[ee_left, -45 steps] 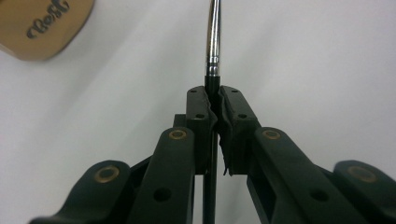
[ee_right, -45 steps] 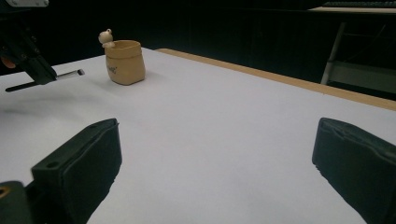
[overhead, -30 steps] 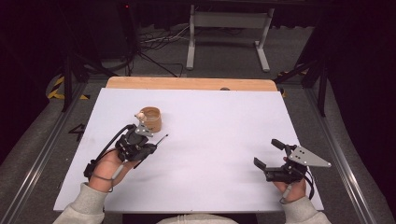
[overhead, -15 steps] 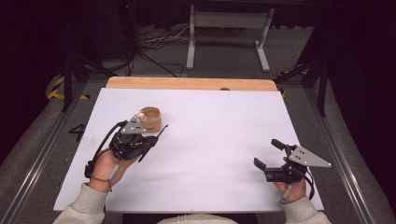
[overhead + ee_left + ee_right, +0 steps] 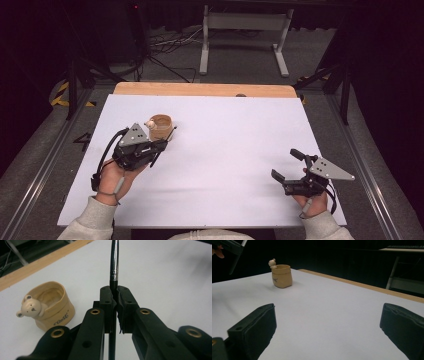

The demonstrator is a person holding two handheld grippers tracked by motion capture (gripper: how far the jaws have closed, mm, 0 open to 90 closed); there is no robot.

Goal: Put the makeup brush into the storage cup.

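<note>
Over the white table (image 5: 225,150), left gripper (image 5: 113,293) fingers clamp a black pen (image 5: 114,262); right gripper (image 5: 327,322) fingers gape wide.

Overall light: the white tabletop (image 5: 225,150) is evenly and brightly lit from above; the surroundings are left almost black.
Shadows: soft, short shadows are cast under the left gripper (image 5: 165,141) and right gripper (image 5: 286,165); a faint one is seen beside the cup (image 5: 281,275) in the right gripper view.
Glare: a thin highlight is carried along the pen (image 5: 114,262); the tabletop is slightly washed out in the left gripper view.
Focus: the near jaws are blurred in both gripper views; the cup (image 5: 50,305) is rendered fairly sharp.
Quality: the high view is soft and grainy, with noise in the dark floor.
Distortion: mild stretching is noticed at the edges of the gripper views.
</note>
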